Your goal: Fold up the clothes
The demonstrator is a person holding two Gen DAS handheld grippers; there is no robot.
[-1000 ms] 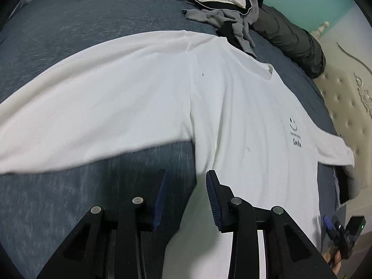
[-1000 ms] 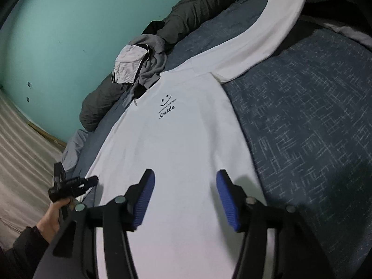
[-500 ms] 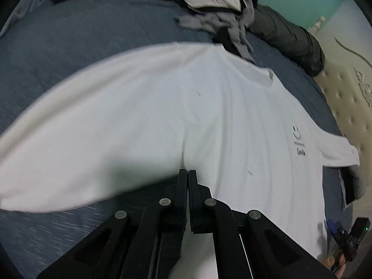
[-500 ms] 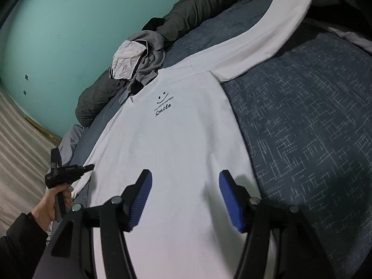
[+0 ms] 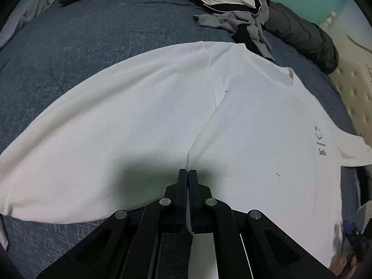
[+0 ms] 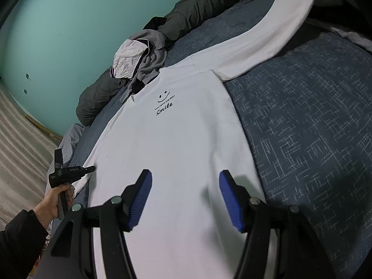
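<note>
Left wrist view: left claw [image 5: 187, 174] at bottom centre, jaws clenched together, with the white long-sleeved cotton shirt [image 5: 232, 121] pinched between them near the seam where sleeve meets body. Shirt lies spread across the dark blue patterned bedspread [image 5: 81, 53], filling the middle of the frame; one sleeve runs to the left edge, the printed chest sits at right. Pile of grey and white crumpled clothes [image 5: 232, 11] at top centre, just beyond the shirt's shoulder. Dark grey bolster-like bedding [image 5: 302, 37] upper right, cream tufted headboard [image 5: 355, 88] at right edge.

Right wrist view: right claw [image 6: 184, 197] at bottom centre, released, blue ribbed pads standing apart above the shirt's lower body; nothing between them. Shirt [image 6: 176, 139] lies flat on the bedspread [image 6: 302, 127], black smiley print and the word "Smile" in the upper middle, sleeve stretching to the upper right. Clothes pile [image 6: 139, 58] just above the collar. Person's hand [image 6: 55, 200] in a black sleeve at lower left holds the left claw's handle at the shirt's edge. Teal wall [image 6: 69, 23] upper left.
</note>
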